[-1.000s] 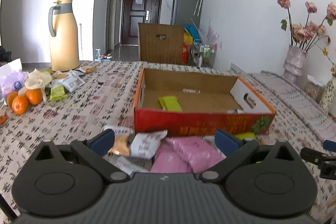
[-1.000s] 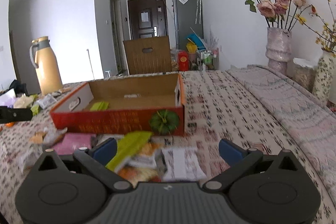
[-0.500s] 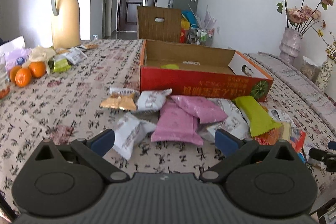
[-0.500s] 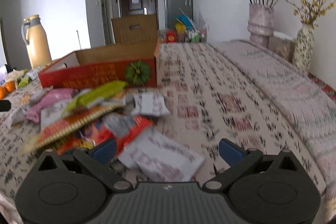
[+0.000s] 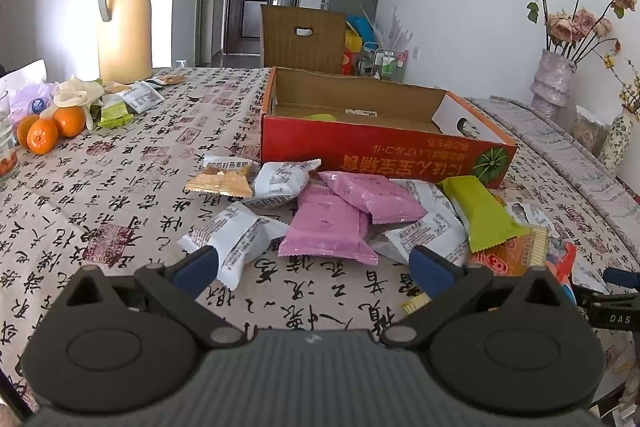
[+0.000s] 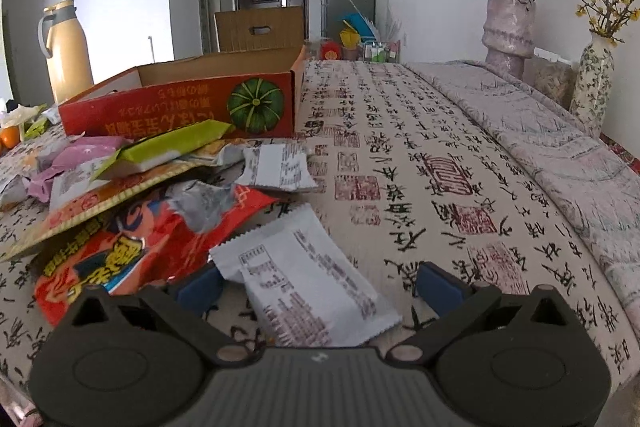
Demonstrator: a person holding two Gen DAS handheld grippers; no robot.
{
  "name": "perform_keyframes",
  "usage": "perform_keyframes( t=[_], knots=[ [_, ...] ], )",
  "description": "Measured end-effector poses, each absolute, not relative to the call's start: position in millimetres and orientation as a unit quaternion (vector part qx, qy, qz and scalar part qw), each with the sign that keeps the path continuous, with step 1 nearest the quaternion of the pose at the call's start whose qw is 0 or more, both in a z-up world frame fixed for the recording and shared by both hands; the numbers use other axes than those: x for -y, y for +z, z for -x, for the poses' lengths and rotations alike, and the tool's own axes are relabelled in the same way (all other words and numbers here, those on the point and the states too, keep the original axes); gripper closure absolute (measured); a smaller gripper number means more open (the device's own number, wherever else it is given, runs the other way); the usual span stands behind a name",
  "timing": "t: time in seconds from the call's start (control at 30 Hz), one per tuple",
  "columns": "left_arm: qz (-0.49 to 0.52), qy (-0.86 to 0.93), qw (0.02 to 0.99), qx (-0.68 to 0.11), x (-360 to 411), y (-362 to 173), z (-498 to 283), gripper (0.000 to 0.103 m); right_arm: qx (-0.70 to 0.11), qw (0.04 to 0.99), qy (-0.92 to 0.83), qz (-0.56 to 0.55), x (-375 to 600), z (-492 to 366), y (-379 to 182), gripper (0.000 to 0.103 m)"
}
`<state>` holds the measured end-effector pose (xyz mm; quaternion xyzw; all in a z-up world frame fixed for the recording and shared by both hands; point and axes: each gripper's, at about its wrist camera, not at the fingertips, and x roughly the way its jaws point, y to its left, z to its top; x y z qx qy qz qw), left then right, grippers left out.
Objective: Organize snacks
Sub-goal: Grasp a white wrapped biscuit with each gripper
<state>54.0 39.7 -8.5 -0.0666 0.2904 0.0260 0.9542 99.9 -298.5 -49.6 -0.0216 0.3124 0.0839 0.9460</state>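
Snack packets (image 5: 332, 223), crinkly flat foil pillows

The left gripper (image 5: 314, 269) hovered with its jaws spread wide and empty over the tabletop (image 5: 120, 195). Snack packets (image 5: 332, 223) lay heaped just in front of a red cardboard box (image 5: 384, 151). Oranges (image 5: 48, 131) sat far left near a thermos (image 5: 124, 19).

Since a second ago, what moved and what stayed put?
Both tongs, left and right, backed away from the red cardboard box toward the pile's near edge; a white snack packet now lies between the right ones. Nothing grabbed. Box and snacks stayed put.
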Motion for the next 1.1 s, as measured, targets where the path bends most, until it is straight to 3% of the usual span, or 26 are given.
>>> perform_keyframes(
  t=[0.13, 0.2, 0.33, 0.4, 1.1],
  knots=[
    [0.067, 0.026, 0.954, -0.293, -39.1, -9.8, -55.2, 0.000, -0.301, 0.950, 0.085, 0.022, 299.0, -95.3, -51.4, 0.003],
    [0.066, 0.026, 0.953, -0.294, -38.3, -10.1, -56.1, 0.000, -0.294, 0.951, 0.089, 0.022, 298.3, -91.4, -50.2, 0.014],
    [0.066, 0.023, 0.953, -0.295, -37.3, -10.6, -55.4, 0.000, -0.291, 0.952, 0.094, 0.018, 299.8, -88.4, -45.3, 0.055],
    [0.066, 0.024, 0.953, -0.295, -37.4, -10.7, -55.3, 0.000, -0.293, 0.951, 0.095, 0.014, 302.4, -87.5, -43.7, 0.062],
    [0.050, 0.081, 0.946, -0.309, -74.5, -11.8, -79.9, 0.000, -0.250, 0.965, 0.069, -0.019, 309.7, -86.7, -26.3, 0.064]
  ],
)
